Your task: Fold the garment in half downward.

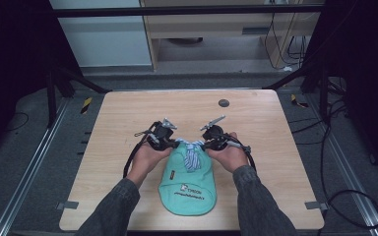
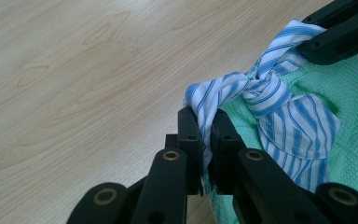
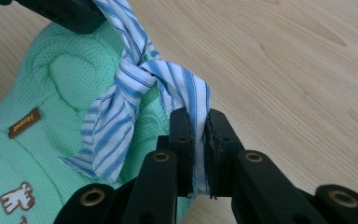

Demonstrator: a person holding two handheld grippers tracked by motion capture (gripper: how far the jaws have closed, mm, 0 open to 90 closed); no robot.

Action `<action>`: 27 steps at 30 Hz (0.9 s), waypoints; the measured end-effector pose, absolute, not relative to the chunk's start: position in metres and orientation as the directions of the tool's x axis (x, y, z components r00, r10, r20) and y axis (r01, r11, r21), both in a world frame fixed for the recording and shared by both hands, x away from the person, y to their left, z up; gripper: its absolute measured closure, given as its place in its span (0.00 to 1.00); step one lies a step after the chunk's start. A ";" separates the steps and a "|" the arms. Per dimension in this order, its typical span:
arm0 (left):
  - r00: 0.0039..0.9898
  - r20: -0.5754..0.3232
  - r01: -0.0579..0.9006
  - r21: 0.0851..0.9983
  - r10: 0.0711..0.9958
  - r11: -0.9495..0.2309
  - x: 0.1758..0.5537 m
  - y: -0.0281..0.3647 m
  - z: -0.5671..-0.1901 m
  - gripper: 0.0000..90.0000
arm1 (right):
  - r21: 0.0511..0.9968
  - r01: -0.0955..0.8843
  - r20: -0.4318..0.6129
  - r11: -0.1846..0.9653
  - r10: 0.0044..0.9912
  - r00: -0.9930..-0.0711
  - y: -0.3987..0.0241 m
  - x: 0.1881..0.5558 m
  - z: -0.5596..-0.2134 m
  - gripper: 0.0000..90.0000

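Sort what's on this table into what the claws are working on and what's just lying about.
In the job:
- striped tie, knotted at the collar, each end pinched in a claw
- green garment it is attached to
- left claw and right claw, both clamped on the tie

Lying about:
- dark round disc at the table's far edge

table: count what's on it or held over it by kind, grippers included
mint green knit garment: 1
blue and white striped collar tie, knotted, its ends clamped by the grippers: 1
grippers: 2, left gripper and right gripper
dark round spot in the tabletop: 1
total: 5
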State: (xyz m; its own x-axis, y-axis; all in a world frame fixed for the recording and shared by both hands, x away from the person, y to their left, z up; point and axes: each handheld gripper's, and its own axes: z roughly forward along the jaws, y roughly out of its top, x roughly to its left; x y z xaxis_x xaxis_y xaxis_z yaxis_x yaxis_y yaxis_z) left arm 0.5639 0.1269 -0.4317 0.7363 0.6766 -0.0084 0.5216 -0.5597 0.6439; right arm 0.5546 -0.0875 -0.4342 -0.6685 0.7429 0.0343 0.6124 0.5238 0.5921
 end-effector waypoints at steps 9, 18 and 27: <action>0.745 0.005 0.499 0.660 0.667 -0.562 0.562 0.126 -0.425 0.95 | 0.603 0.582 0.003 0.545 0.728 -0.685 -0.091 0.554 -0.425 0.91; 0.758 0.011 0.486 0.658 0.653 -0.575 0.562 0.127 -0.423 0.95 | 0.606 0.569 -0.004 0.555 0.718 -0.696 -0.092 0.553 -0.422 0.91; 0.783 0.022 0.467 0.639 0.622 -0.611 0.562 0.126 -0.419 0.95 | 0.576 0.548 -0.041 0.607 0.690 -0.722 -0.090 0.553 -0.417 0.92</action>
